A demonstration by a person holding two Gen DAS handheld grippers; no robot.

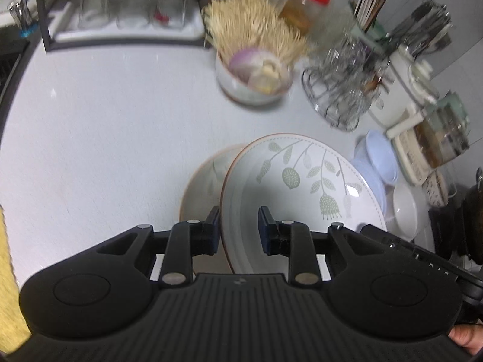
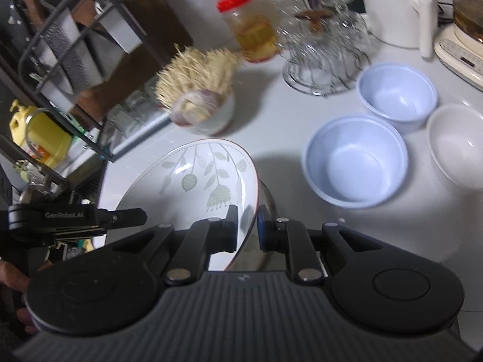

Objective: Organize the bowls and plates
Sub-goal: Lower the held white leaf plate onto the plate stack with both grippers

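A white plate with a green leaf pattern is held tilted above the counter, over a second plate lying under it. My left gripper straddles the patterned plate's near rim, its jaws a plate's width apart. My right gripper is shut on the opposite rim of the same plate. Two pale blue bowls and a white bowl stand to the right on the counter. The left gripper's body shows at the left of the right wrist view.
A bowl of onion and garlic with a toothpick bundle stands behind. A wire glass rack, red-lidded jar, white kettle, utensil holders and glass tray line the back. A knife rack stands left.
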